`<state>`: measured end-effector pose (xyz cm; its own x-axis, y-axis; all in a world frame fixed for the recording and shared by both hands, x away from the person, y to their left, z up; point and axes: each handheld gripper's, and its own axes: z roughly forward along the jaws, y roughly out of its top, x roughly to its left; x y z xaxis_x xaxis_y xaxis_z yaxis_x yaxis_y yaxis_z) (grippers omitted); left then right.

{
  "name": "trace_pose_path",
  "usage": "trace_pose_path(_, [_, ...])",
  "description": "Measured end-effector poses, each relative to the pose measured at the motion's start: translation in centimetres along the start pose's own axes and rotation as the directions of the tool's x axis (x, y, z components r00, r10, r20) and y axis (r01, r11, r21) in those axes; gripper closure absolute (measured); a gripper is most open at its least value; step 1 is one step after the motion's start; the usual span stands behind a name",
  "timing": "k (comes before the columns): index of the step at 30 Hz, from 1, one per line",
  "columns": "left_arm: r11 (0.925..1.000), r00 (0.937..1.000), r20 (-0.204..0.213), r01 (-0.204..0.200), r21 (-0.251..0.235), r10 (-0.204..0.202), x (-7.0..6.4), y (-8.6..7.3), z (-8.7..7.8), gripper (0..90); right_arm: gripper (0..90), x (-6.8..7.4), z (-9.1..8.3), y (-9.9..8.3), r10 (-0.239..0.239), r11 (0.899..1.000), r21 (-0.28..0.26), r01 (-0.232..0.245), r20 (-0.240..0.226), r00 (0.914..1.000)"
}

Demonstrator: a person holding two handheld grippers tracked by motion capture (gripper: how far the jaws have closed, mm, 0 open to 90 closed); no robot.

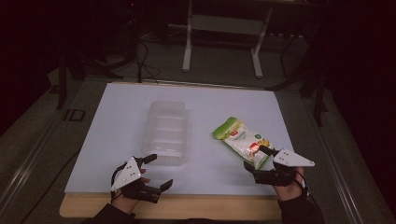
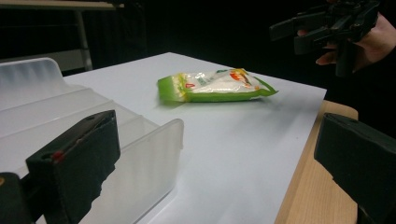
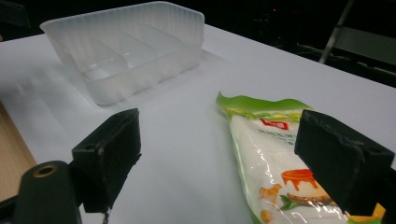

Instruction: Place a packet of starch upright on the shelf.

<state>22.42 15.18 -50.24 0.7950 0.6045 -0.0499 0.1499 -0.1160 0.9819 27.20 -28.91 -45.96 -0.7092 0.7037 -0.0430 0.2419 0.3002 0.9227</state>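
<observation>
A green-edged snack pouch (image 1: 242, 141) lies flat on the white sheet covering the surface (image 1: 116, 135), toward the right and near the front edge; the right hand-held gripper (image 1: 256, 159) sits at the pouch's near end with its jaws spread wide and gripping nothing (in the right gripper view one jaw stands over the pouch (image 3: 280, 158), the other over bare white sheet); a clear plastic tray (image 1: 166, 131) with ribbed compartments rests left of the pouch, apart from it; the left hand-held gripper (image 1: 159, 171) hovers at the tray's near end, jaws likewise wide apart and empty, one jaw just beside the tray wall (image 2: 149, 154); the wooden front edge (image 1: 187, 207) of the surface shows below the sheet.
</observation>
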Motion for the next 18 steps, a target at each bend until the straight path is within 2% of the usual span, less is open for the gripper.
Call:
trace_pose_path(5, [1.0000,1.0000,0.005,-0.003,0.001,0.003,0.0,0.0,0.0,0.7,14.3,0.3,-0.1,0.3,-0.008,1.000,0.005,0.008,-0.001,1.0000])
trace_pose_path(7, [1.0000,1.0000,0.007,-0.004,0.001,0.004,0.0,0.0,0.0,0.7,12.6,0.6,-0.1,0.5,-0.004,1.000,0.029,0.004,-0.018,0.9998])
trace_pose_path(9, [1.0000,1.0000,0.009,-0.003,-0.001,0.003,-0.1,0.0,0.0,0.7,11.6,0.8,-0.1,0.7,-0.005,1.000,0.028,0.006,-0.039,0.9992])
trace_pose_path(11, [1.0000,0.9999,0.010,-0.004,0.002,0.004,-0.1,0.0,0.1,0.7,11.4,1.1,-0.1,0.9,-0.023,0.999,0.023,0.024,-0.037,0.9990])
trace_pose_path(13, [1.0000,0.9999,0.009,-0.006,0.003,0.005,-0.1,0.0,0.1,0.7,11.3,1.3,-0.1,1.1,-0.044,0.999,0.014,0.045,-0.063,0.9971])
trace_pose_path(16, [1.0000,1.0000,0.008,-0.003,0.004,0.003,0.0,0.0,0.1,0.7,11.4,1.4,-0.2,1.5,-0.019,0.999,0.032,0.020,-0.054,0.9984])
trace_pose_path(18, [1.0000,1.0000,0.006,-0.002,0.002,0.002,0.0,0.0,0.1,0.7,11.3,1.3,-0.8,2.2,0.011,1.000,-0.001,-0.011,-0.064,0.9979])
